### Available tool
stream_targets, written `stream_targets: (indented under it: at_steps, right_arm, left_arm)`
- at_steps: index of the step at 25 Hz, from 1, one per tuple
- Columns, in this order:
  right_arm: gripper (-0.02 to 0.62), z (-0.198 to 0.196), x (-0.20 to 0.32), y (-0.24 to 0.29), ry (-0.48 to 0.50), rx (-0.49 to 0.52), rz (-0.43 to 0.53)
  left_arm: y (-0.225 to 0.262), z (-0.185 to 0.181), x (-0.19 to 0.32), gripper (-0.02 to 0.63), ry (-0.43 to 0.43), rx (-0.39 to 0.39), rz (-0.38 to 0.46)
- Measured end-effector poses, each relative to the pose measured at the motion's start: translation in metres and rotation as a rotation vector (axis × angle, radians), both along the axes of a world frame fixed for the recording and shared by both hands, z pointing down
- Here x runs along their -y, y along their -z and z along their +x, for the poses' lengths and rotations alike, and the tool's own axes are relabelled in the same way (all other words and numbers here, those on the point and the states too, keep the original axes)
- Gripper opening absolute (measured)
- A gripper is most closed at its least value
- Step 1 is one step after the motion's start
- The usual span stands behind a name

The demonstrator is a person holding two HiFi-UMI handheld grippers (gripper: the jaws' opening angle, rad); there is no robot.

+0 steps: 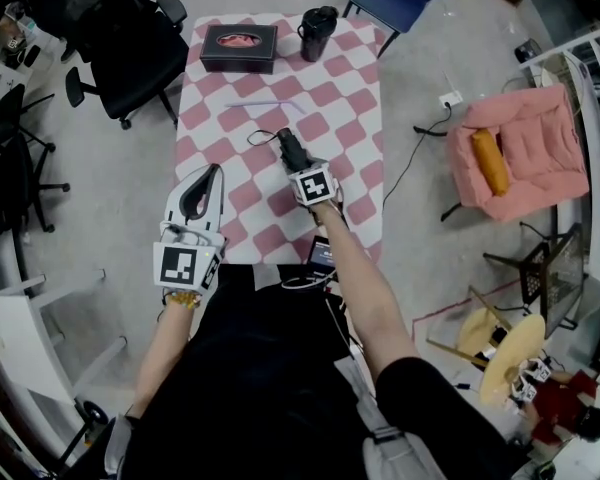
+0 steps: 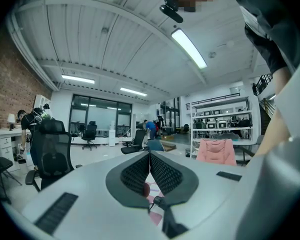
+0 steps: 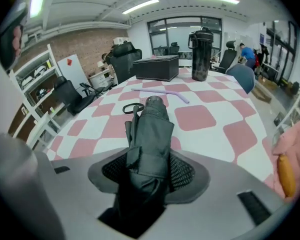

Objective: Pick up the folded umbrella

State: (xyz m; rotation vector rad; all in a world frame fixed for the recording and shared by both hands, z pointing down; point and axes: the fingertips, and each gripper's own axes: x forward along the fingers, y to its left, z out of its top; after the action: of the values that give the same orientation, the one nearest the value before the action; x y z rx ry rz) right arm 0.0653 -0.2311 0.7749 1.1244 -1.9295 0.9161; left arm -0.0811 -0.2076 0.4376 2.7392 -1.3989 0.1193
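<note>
Partly, the folded umbrella (image 3: 152,124) is hidden inside the right hand-held gripper (image 3: 149,160), which clamps it; it is black and wrinkled, its wrist loop showing. The left hand-held gripper (image 2: 149,154) is closed and empty.

Folded umbrella (image 3: 149,134): dark grey, plain. Tabletop (image 1: 352,118): pink & white checks. Box (image 1: 239,56) & tumbler (image 1: 318,33) at far edge: black.

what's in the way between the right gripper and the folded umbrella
Nothing visible. The folded umbrella already lies between the jaws of the right gripper, which close against its sides, on the checked table.
</note>
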Motion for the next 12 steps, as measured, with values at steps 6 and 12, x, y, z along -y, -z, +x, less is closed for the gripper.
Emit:
stream_targets:
  at_steps: [6, 12]
  right_arm:
    - [0.215, 0.012, 0.005, 0.008, -0.041, 0.002, 0.045]
    - [0.215, 0.017, 0.01, 0.017, -0.051, -0.004, 0.085]
  left_arm:
    - [0.004, 0.002, 0.0, 0.014, -0.002, -0.003, 0.003]
    - [0.005, 0.005, 0.001, 0.014, -0.016, -0.01, 0.015]
